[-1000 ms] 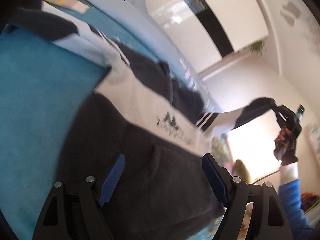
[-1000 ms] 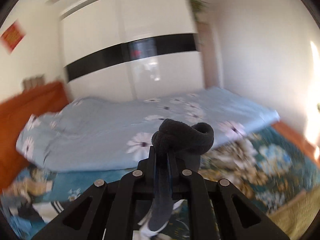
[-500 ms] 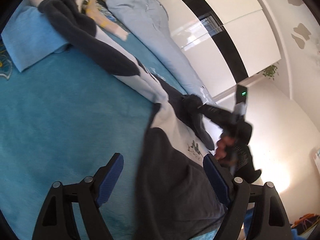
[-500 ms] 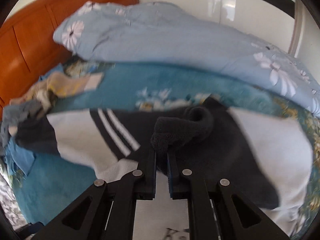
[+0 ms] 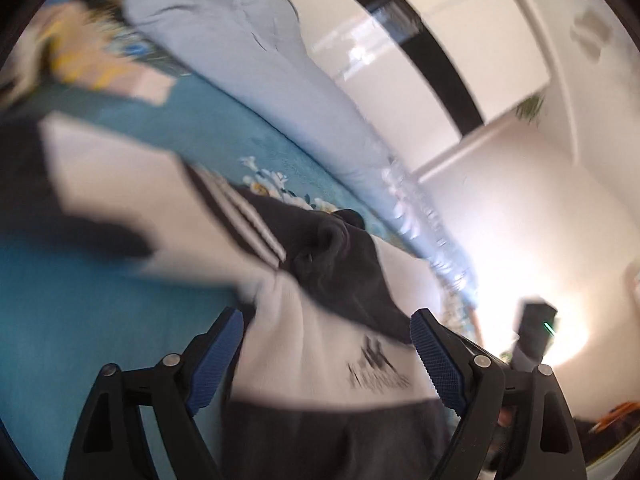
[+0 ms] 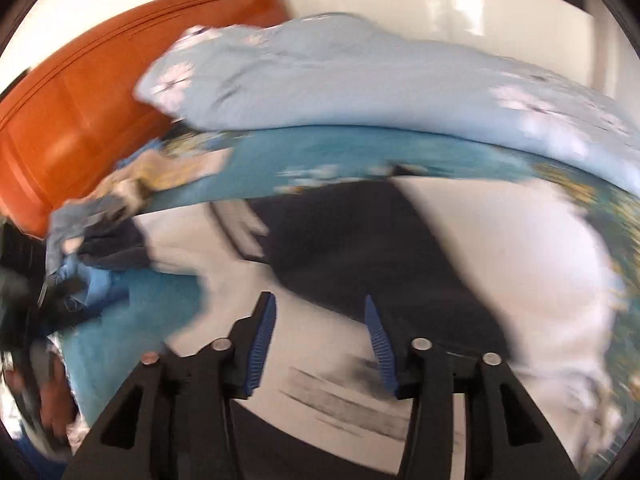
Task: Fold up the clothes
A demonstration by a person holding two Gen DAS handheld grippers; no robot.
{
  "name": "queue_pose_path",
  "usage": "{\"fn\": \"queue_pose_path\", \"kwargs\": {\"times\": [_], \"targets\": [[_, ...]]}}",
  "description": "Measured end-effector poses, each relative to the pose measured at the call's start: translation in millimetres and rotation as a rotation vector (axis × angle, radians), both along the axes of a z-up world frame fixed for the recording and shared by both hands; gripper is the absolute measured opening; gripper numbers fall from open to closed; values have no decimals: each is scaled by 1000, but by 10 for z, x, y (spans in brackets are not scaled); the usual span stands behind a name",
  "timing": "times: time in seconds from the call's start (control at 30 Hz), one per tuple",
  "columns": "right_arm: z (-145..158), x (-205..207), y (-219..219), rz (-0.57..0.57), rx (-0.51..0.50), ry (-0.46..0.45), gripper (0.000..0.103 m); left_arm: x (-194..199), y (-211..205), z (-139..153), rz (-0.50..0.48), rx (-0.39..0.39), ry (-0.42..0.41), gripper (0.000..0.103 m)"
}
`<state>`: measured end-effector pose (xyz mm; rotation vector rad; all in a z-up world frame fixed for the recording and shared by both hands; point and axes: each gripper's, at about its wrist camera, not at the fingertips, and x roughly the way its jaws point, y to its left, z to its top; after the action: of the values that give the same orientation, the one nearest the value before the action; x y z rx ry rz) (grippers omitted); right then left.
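Observation:
A black and white sweatshirt [image 5: 320, 344] with white stripes on its sleeve lies spread on the teal bedspread [image 5: 80, 320]. Its dark sleeve cuff [image 5: 332, 240] rests folded across the chest. My left gripper [image 5: 326, 344] is open just above the white chest band with the printed logo. My right gripper [image 6: 320, 332] is open and empty over the same sweatshirt [image 6: 360, 248], above the dark sleeve and white panel. Both views are motion-blurred.
A light blue floral duvet [image 6: 360, 80] is heaped along the far side of the bed. An orange wooden headboard [image 6: 80, 100] stands at the left. A pile of other clothes [image 6: 92, 232] lies near it. A white and black wardrobe [image 5: 440, 40] stands behind.
My right gripper has let go of the dark sleeve cuff, which now lies across the sweatshirt's chest, and has opened and pulled back. My left gripper stays open over the sweatshirt.

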<state>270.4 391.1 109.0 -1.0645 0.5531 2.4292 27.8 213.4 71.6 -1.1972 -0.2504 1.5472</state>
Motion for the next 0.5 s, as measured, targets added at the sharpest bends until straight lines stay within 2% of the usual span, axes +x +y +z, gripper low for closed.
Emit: {"fn": "queue_pose_path", "kwargs": {"times": [0.1,0.23,0.4,0.47,0.5], "targets": [[-100,567,360,-150,26,-62,50,-104,569,-107,-40,-125,14,88],[-355,1297,803,-321,-54,-129,51,-37,1053,-255,-107,-237,63,88],[-555,1584,1017,-344,-105,-157,51,65,1269,-334,-96,-307,133,87],[-607,1557,1059,-337,-109,-143,51,98,1305,-353,-75,-335,160,74],[-631,1515,1081,-335,-110,-138,51,112,1317,-360,-69,-350,174,47]]}}
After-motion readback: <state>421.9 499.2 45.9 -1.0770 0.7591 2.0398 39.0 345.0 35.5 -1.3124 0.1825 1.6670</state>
